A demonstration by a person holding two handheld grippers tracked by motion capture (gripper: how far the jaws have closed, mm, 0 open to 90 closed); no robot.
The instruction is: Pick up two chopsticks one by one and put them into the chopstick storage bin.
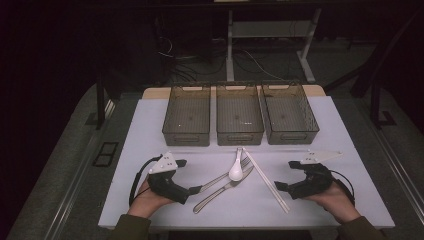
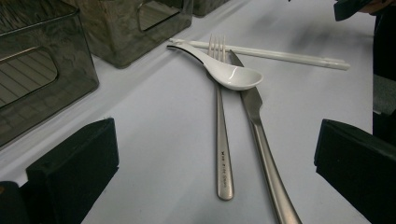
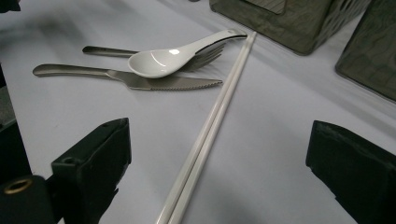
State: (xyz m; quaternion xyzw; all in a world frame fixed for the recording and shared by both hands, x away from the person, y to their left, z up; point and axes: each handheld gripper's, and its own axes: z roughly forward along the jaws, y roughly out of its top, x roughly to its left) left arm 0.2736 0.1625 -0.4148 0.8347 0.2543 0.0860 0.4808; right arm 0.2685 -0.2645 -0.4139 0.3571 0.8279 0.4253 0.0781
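A white ceramic spoon (image 1: 236,170) lies across a steel fork (image 1: 220,179) and a steel knife (image 1: 222,192) in the middle of the white table (image 1: 150,150). A pair of white chopsticks (image 1: 265,180) lies just right of them. My left gripper (image 1: 189,176) rests on the table left of the cutlery, open and empty; the fork handle (image 2: 223,149) and knife handle (image 2: 266,149) run toward its jaws. My right gripper (image 1: 285,175) rests to the right, open, with the chopsticks (image 3: 210,135) lying on the table between its jaws, untouched.
Three dark see-through bins stand in a row behind the cutlery: left (image 1: 186,134), middle (image 1: 239,135) and right (image 1: 292,134), all with nothing inside. The table's front edge runs just behind both hands. Dark floor and desk legs lie beyond.
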